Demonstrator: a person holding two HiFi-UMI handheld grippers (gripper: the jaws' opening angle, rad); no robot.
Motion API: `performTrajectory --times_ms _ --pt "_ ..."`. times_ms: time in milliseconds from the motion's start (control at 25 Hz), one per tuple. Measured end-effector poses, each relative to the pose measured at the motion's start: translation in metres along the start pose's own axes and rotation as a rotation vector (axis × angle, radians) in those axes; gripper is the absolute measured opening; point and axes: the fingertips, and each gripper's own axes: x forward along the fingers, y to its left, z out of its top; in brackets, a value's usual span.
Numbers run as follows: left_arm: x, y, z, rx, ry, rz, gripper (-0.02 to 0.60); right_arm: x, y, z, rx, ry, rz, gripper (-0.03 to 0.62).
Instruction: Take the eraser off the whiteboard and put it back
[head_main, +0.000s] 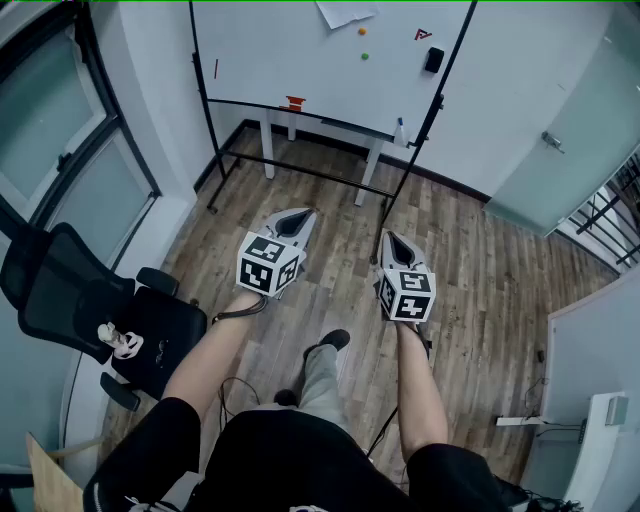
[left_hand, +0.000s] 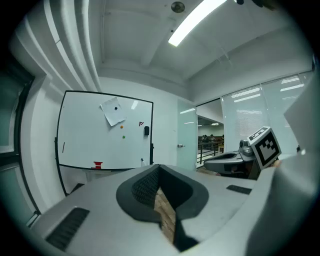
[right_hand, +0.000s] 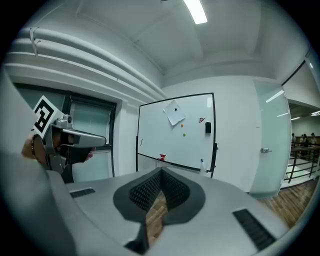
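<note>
Left gripper (head_main: 303, 216): jaws closed tip to tip, nothing between them. Right gripper (head_main: 390, 240): likewise clenched, empty. I hold both out in front of me, side by side, near level, aimed at the whiteboard (head_main: 290, 50) and well short of it. Black eraser (head_main: 433, 60) sits at the whiteboard's upper right, long axis upright.

We see bright, even light: a ceiling strip light (left_hand: 195, 22) glares high above the left gripper (left_hand: 159, 172). Both gripper views bow and blacken at their corners; shadows are soft.
</note>
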Motion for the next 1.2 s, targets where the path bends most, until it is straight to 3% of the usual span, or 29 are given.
performTrajectory --times_ms 240,480,800,1200 --pt "-0.009 0.006 -0.002 0.003 0.004 0.019 0.012 0.001 0.007 0.005 0.005 -0.012 0.013 0.023" --pt "0.015 0.03 -0.006 -0.003 0.021 0.028 0.012 0.033 -0.003 0.005 0.012 -0.01 0.018 0.025" --pt "0.099 0.08 -0.007 -0.021 0.031 0.029 0.012 0.117 -0.046 0.005 0.02 0.02 0.02 0.025" --pt "0.219 0.175 0.035 0.002 0.069 0.067 0.012 0.259 -0.113 0.053 0.061 0.003 0.038 0.025"
